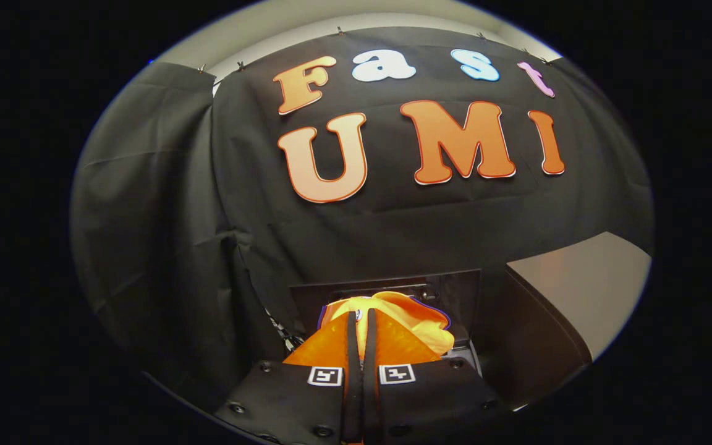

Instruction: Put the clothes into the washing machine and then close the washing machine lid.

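My gripper [361, 318] is shut on an orange and yellow garment [415, 324], with both dark fingers [351, 346] pressed close together on the cloth. The cloth bunches around and beyond the fingertips and hangs down either side of them. Just beyond it stands the dark washing machine [455, 290], its raised back panel facing me. The drum opening and the lid are hidden behind the garment and the gripper body.
A pale tabletop [584, 284] lies to the right of the machine. Black cloth walls close in behind the machine and on the left.
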Demonstrator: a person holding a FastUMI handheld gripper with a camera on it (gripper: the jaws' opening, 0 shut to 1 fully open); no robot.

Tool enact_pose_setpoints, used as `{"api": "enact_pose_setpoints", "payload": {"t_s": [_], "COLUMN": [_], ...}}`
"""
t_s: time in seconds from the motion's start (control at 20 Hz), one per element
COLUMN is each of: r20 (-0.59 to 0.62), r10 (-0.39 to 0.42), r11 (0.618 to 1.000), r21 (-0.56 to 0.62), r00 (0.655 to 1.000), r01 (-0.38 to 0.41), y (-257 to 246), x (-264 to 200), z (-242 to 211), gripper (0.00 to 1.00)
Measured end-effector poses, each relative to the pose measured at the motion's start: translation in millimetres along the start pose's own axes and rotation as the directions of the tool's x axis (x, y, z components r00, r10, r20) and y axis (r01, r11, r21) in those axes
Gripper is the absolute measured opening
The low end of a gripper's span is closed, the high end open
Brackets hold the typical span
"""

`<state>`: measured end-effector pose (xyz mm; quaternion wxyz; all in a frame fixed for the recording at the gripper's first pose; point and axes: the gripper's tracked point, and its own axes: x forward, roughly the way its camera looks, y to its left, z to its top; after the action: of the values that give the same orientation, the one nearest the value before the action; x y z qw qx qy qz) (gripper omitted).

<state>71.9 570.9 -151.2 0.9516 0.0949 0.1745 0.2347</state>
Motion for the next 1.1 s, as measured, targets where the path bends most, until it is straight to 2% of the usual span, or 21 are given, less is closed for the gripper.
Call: {"api": "enact_pose_setpoints", "payload": {"t_s": [0.4, 0.5, 0.8, 1.1], "r20": [-0.053, -0.052, 0.004, -0.018], "r10": [-0.052, -0.069, -0.088, -0.11], "r11": [0.999, 0.998, 0.994, 0.993], "r21": [0.001, -0.001, -0.067, -0.033], "r00": [0.997, 0.996, 0.996, 0.994], "r01": [0.052, 0.069, 0.089, 0.11], "y": [-4.9, -5.0, -0.9, -12.8], "x": [20.6, 22.2, 14.1, 8.6], "z": [-31.2, -33.4, -14.0, -20.5], "gripper": [0.09, 0.13, 0.91, 0.94]}}
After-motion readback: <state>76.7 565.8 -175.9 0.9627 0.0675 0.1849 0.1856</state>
